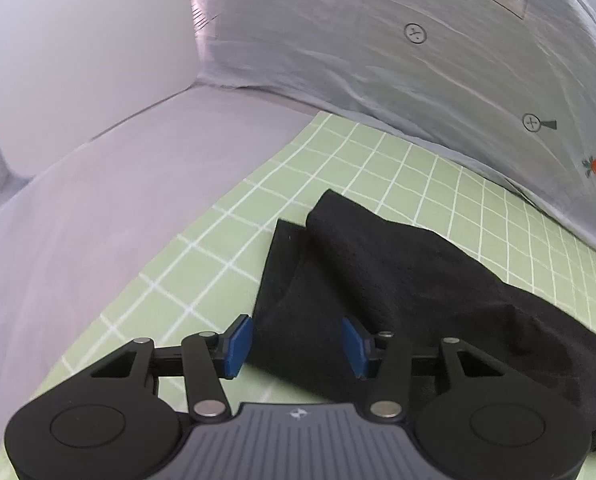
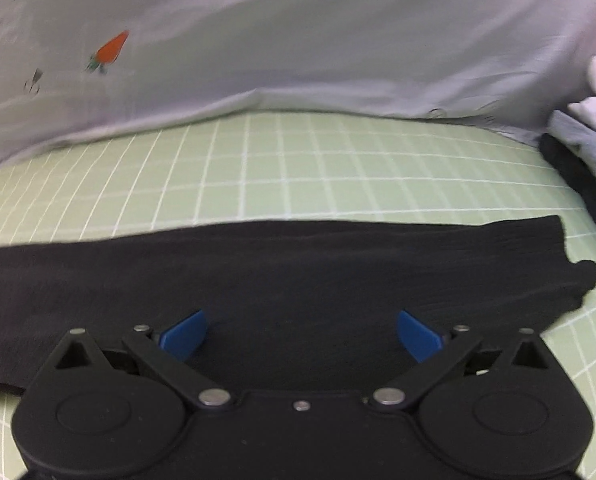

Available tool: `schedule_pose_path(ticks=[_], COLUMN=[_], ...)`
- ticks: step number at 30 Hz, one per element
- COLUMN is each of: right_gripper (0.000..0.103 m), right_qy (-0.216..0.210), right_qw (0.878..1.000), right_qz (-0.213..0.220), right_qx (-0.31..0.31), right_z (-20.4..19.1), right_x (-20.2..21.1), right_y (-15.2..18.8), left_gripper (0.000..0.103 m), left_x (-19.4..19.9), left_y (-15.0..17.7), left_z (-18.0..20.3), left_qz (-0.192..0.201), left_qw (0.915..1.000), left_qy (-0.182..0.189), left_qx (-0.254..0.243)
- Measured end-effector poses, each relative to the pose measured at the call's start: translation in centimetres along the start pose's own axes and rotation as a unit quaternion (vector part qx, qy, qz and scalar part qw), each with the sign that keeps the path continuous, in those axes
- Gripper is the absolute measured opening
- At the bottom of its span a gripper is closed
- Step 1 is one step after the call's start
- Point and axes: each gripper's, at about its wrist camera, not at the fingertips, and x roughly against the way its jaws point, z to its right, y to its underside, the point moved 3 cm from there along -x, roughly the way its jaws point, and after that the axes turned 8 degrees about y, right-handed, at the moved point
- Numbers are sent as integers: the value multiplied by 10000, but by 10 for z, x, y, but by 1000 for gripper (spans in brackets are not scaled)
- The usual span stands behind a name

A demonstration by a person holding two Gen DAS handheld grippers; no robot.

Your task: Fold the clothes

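- Black, finely ribbed knit: the black garment (image 2: 282, 276) lies as a long, flattened band across the green checked sheet (image 2: 282, 160), its right end stepped and slightly ragged.
- Left gripper (image 1: 298, 344) stands released, jaws partway apart; the garment's near corner sits between the blue pads (image 1: 240, 344), but they do not press on it.
- Right gripper (image 2: 300, 334) is spread wide, jaws clear of the fabric, hovering over the garment's near edge.
- Step in hand, as I judge it: taking hold of the band's near edge to fold it again.
- To do it well, each jaw should bite through every layer at the edge, since in the left view one layer (image 1: 378, 256) lies over a flatter one and could slip free.
- Both ends should lift together, so the soft, limp knit does not sag or twist.
- Grey carrot-print fabric (image 2: 258, 60), thin and crinkled, rises behind the sheet; it should stay untouched.
- Pile of other clothes (image 2: 590, 152) sits at the right edge, near the garment's end.
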Motion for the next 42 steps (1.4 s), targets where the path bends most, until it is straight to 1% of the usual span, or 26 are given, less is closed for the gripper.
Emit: schedule_pose_path(ticks=[2, 5, 6, 8, 10, 11, 12, 13, 14, 15, 17, 20, 21, 24, 26, 29, 32, 33, 34, 35, 37, 38, 40, 42], right_gripper=[103, 103, 103, 103, 103, 103, 103, 103, 103, 103, 103, 103, 103, 103, 103, 103, 103, 103, 103, 103, 103, 103, 103, 103], right_qy=[6, 23, 44, 97, 139, 158, 182, 212, 242, 268, 306, 338, 339, 304, 274, 238, 240, 240, 239, 237, 230, 231, 230, 218], right_qw=[9999, 9998, 9998, 9997, 9995, 9994, 9993, 9991, 9989, 9987, 9984, 9981, 9981, 9983, 9985, 9987, 9986, 9986, 9986, 9985, 9984, 9983, 9979, 9976], right_qz=[-101, -197, -183, -184, -170, -165, -166, -166, -166, -159, -127, -70, -56, -34, -28, -15, 15, 30, 51, 76, 151, 201, 310, 398], right_qx=[59, 18, -41, -141, -227, -263, -296, -330, -363, -398, -461, -508, -517, -503, -482, -454, -464, -470, -475, -479, -486, -495, -513, -522], right_z=[-8, -15, -17, -18, -20, -20, -21, -21, -21, -22, -22, -22, -22, -21, -20, -20, -20, -20, -20, -20, -19, -19, -19, -18], right_x=[-5, -7, -6, -4, -4, -4, -3, -3, -2, -2, -2, -1, -1, -1, -1, 0, 0, 0, 0, 1, 1, 2, 3, 4], right_y=[2, 6, 7, 8, 9, 10, 10, 11, 11, 12, 13, 15, 15, 16, 16, 17, 17, 18, 18, 19, 21, 22, 25, 28], left_gripper=[52, 54, 57, 57, 54, 50, 30, 6, 7, 6, 6, 6, 6, 6, 6, 6, 6, 8, 19, 25, 47, 52, 74, 76], left_x=[-5, -15, -17, -23, -26, -26, -25, -22, -19, -14, -1, 25, 32, 47, 48, 42, 41, 43, 45, 47, 50, 49, 47, 44], left_y=[-2, -5, -4, -5, -5, -5, -4, -3, -4, -5, -8, -9, -10, -1, 12, 36, 50, 52, 54, 55, 57, 56, 56, 56], left_z=[-1, -2, -3, -6, -8, -9, -10, -11, -13, -16, -25, -38, -41, -49, -56, -68, -76, -81, -86, -88, -93, -90, -83, -75], left_qz=[-54, -208, -254, -334, -363, -358, -307, -244, -188, -93, 216, 653, 722, 752, 632, 293, -2, -29, -56, -74, -108, -102, -100, -103], left_qw=[9997, 9976, 9966, 9945, 9928, 9922, 9918, 9917, 9917, 9909, 9908, 9884, 9871, 9870, 9893, 9928, 9953, 9937, 9907, 9877, 9805, 9801, 9802, 9807], left_qy=[116, 460, 579, 782, 923, 975, 1005, 989, 975, 1102, 1228, 1329, 1406, 1409, 1312, 1131, 779, 805, 896, 997, 1200, 1216, 1201, 1149], left_qx=[-226, -467, -528, -607, -668, -691, -728, -779, -813, -762, -522, -333, -240, -195, -85, 256, 570, 785, 1027, 1205, 1551, 1567, 1572, 1579])
